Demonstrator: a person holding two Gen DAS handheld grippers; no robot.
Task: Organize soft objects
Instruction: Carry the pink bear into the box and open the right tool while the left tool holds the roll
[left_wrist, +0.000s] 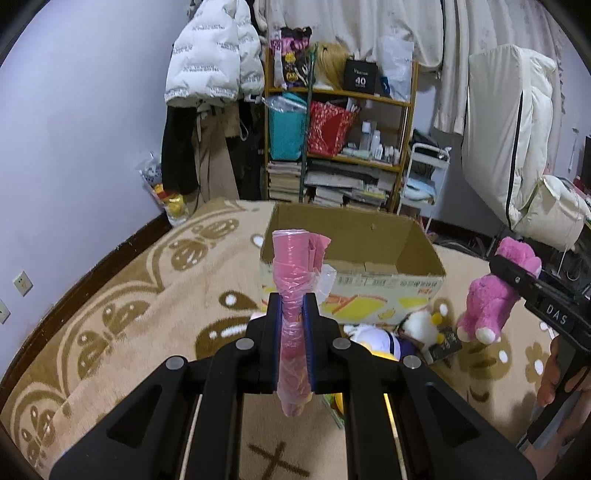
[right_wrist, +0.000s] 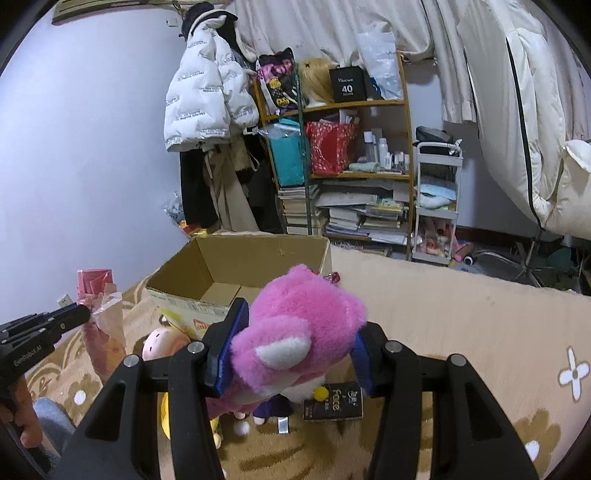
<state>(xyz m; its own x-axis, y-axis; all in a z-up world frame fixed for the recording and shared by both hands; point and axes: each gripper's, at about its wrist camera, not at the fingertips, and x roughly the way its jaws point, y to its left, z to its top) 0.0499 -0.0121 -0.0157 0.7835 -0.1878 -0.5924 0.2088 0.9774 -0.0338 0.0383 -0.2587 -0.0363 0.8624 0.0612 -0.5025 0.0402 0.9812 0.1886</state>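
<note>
Now carrying both items toward the cardboard box (left_wrist: 351, 258): left gripper (left_wrist: 293, 306) fingers pinching pink wrapped roll (left_wrist: 293, 280), right gripper (right_wrist: 291, 343) fingers squeezing pink plush bear (right_wrist: 295, 332), both near its front. Next: move above opening, then release.

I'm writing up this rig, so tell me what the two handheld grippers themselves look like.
Both are matte black plastic with open triangular cutouts and round silver pivot pins. The left gripper and right gripper have flat fingers faced with blue pads. Side labels read "DAS" on the right one and "GenRobot.AI" on the left. No cables are visible.
</note>
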